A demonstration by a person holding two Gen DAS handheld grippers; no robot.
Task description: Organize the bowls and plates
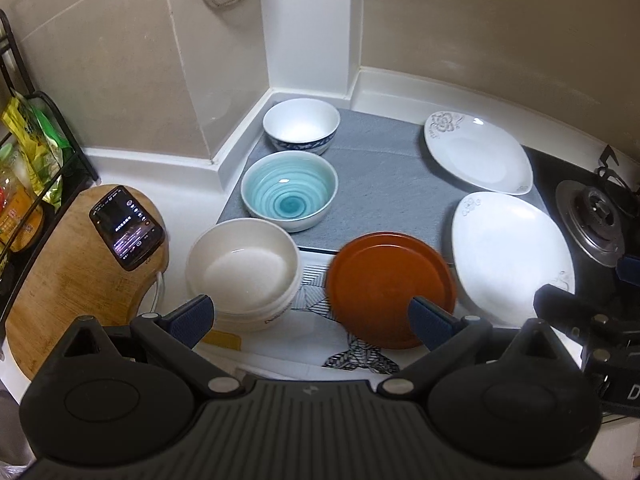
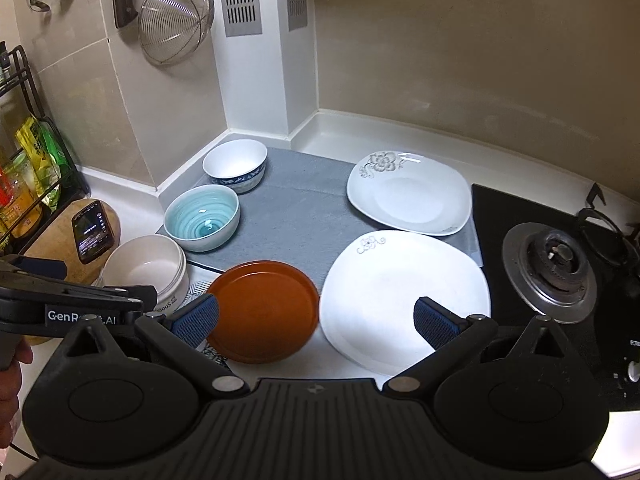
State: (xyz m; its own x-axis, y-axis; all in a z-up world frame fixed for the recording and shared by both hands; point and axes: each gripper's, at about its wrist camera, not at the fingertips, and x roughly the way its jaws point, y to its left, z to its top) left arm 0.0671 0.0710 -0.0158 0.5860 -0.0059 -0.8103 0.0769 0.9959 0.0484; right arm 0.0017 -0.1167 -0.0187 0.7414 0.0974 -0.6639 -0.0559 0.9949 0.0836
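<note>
Three bowls stand in a row on the left: a blue-patterned white bowl [image 1: 301, 125] [image 2: 235, 164] at the back, a teal swirl bowl [image 1: 289, 194] [image 2: 202, 216], and a plain white bowl [image 1: 244, 268] [image 2: 145, 268] nearest. An orange plate [image 1: 390, 286] [image 2: 262, 310] lies in front. Two white flowered plates lie to the right, one far [image 1: 478, 152] [image 2: 408, 192] and one near [image 1: 512, 252] [image 2: 404, 296]. My left gripper [image 1: 312, 320] is open and empty above the white bowl and orange plate. My right gripper [image 2: 316, 322] is open and empty above the orange plate and near white plate.
A grey mat [image 1: 384, 184] [image 2: 304, 216] covers the counter under the far dishes. A phone [image 1: 127, 227] lies on a wooden board [image 1: 72, 280] at left, beside a black rack [image 1: 24, 168]. A gas burner [image 2: 554, 268] sits at right. A strainer [image 2: 174, 20] hangs on the wall.
</note>
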